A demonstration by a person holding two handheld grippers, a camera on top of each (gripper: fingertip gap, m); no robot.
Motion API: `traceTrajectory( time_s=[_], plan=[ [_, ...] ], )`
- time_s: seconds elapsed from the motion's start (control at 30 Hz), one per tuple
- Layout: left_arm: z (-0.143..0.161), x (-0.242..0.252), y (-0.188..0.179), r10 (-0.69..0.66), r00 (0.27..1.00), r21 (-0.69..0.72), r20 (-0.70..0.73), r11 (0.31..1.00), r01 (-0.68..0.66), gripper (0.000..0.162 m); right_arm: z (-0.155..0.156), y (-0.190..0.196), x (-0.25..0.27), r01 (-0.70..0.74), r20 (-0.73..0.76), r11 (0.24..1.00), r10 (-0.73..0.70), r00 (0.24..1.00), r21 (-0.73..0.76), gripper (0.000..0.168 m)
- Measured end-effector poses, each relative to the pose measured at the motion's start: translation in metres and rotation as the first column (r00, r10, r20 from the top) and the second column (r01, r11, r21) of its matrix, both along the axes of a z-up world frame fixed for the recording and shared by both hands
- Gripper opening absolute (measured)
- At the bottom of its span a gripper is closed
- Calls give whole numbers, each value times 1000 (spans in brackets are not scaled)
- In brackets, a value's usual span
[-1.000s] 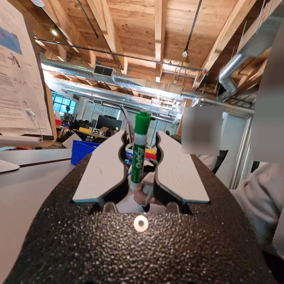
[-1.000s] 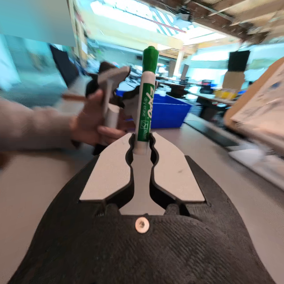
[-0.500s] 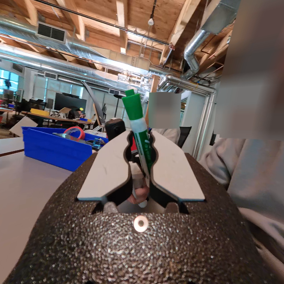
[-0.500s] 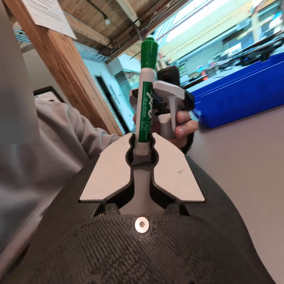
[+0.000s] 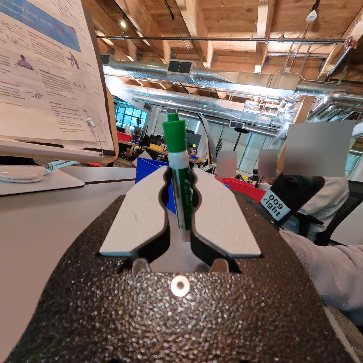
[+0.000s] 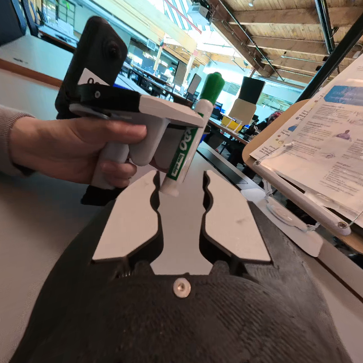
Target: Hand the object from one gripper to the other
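Since the left gripper [image 5: 179,188] is clamped on the green dry-erase marker [image 5: 179,176] mid-barrel and holds it roughly upright, cap up, the right gripper [image 6: 179,183] sits with its jaws spread just beside the marker's bottom end, touching nothing, so the handoff looks basically done.
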State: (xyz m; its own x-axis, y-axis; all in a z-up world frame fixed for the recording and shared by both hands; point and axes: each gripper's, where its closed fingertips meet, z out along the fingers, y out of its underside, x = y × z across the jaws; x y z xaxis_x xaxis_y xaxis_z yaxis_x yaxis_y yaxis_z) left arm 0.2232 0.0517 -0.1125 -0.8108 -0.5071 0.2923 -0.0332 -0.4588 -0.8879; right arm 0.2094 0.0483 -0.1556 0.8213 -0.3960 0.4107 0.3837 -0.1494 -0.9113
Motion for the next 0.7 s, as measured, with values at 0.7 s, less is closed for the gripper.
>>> traceTrajectory(
  time_s=[0.7],
  plan=[
    [11,-25,-8,-269,960,-34,76,962,272,35,37,-16,-21,-304,-582,728,678,449,614,19]
  ],
)
